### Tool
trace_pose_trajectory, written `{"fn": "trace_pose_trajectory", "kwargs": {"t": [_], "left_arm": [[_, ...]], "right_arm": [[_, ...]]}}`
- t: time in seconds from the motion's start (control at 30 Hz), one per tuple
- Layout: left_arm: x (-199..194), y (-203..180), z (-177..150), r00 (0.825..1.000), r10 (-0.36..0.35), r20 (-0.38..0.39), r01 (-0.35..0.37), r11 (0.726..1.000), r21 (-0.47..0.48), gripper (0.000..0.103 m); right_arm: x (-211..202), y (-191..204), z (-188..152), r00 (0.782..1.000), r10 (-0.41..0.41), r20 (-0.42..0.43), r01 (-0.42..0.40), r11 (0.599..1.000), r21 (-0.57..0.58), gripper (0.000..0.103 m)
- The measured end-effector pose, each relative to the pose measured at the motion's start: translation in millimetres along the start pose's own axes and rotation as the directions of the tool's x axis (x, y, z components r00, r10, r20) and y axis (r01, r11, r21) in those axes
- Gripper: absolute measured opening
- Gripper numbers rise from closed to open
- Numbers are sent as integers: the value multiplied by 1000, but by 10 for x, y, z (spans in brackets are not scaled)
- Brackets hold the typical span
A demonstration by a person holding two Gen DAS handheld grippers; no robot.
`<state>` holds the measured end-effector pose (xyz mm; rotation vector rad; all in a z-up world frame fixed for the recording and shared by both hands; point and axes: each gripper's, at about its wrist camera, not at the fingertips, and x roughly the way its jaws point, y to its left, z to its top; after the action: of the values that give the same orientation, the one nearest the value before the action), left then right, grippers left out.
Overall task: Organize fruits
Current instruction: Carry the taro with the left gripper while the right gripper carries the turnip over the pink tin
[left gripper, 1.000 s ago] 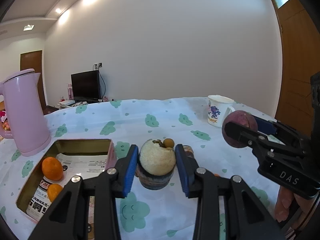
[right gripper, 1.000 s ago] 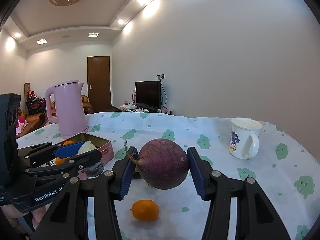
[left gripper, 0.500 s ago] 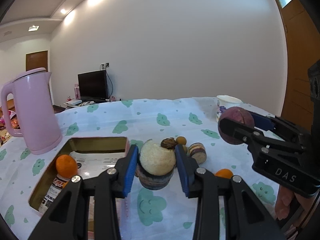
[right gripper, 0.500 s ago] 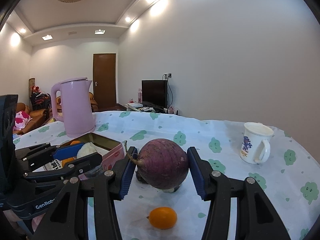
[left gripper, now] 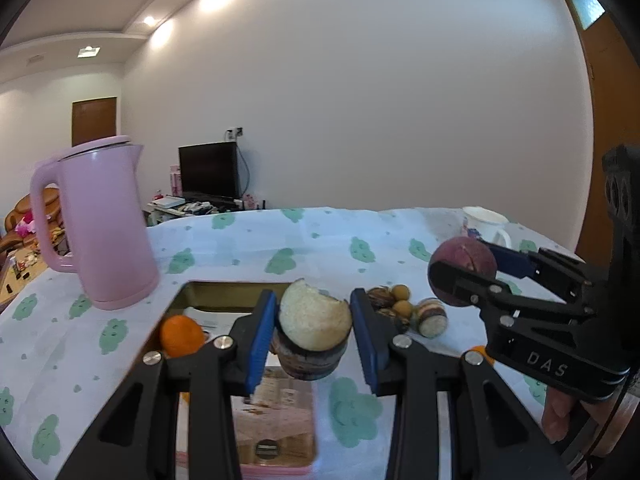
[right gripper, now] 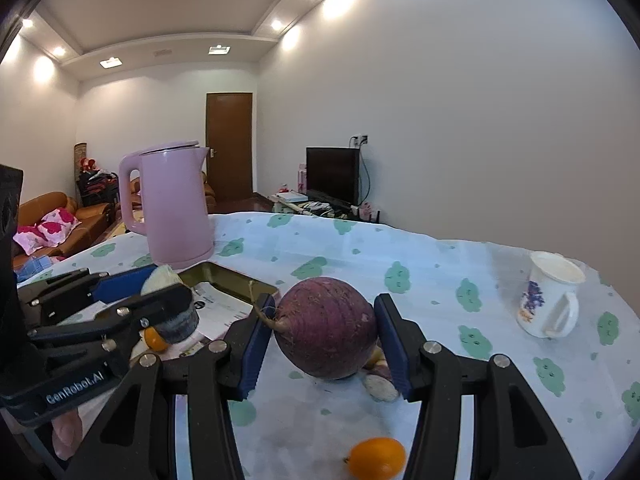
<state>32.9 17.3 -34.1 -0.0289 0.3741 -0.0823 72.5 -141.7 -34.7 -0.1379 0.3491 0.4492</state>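
My left gripper (left gripper: 313,334) is shut on a cut fruit piece (left gripper: 312,318) with pale flesh and a dark striped rind, held above the near right edge of an open metal tin (left gripper: 212,292). A tangerine (left gripper: 182,336) and printed paper lie in the tin. My right gripper (right gripper: 326,338) is shut on a round purple fruit (right gripper: 326,332) with a stem, held above the tablecloth right of the tin (right gripper: 232,276). In the left wrist view the purple fruit (left gripper: 460,260) hangs to the right, and the right wrist view shows the left gripper (right gripper: 132,296) at the left.
A pink kettle (left gripper: 100,224) stands behind the tin on the left. A white mug (right gripper: 550,300) sits at the far right. Small brown fruits (left gripper: 394,302) and another cut piece (left gripper: 430,316) lie mid-table. A small orange fruit (right gripper: 376,458) lies near the front.
Both grippers have carried their fruits leftward towards the tin and kettle. The tin now lies under the left gripper, and the kettle looks closer in both views. Neither grip has changed.
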Motion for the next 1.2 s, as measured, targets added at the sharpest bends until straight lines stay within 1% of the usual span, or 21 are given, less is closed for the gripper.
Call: {"fn": "trace_pose_trajectory", "kwargs": {"t": [0.17, 0.33, 0.57, 0.73, 1.0, 1.13, 1.2], "left_arm": [[-15, 206, 41, 999, 37, -3, -37, 999, -20, 40], [21, 431, 66, 997, 79, -22, -79, 996, -39, 40], [100, 635, 48, 993, 105, -49, -107, 993, -49, 40], [160, 734, 11, 991, 111, -75, -115, 992, -55, 40], [287, 917, -23, 988, 86, -128, -99, 991, -93, 40], [368, 966, -28, 987, 51, -154, -69, 991, -116, 40], [412, 981, -26, 985, 62, -161, -80, 991, -108, 40]], "right_arm": [[128, 132, 55, 1000, 26, -15, -26, 999, -22, 53], [260, 254, 98, 998, 58, -29, -59, 998, -29, 53], [415, 419, 148, 994, 97, -42, -98, 995, -35, 53], [549, 548, 182, 990, 128, -60, -130, 991, -37, 53], [807, 719, 164, 980, 170, -107, -173, 985, -24, 53], [930, 808, 117, 973, 181, -142, -186, 982, -26, 53], [972, 827, 93, 971, 184, -155, -190, 981, -26, 53]]}}
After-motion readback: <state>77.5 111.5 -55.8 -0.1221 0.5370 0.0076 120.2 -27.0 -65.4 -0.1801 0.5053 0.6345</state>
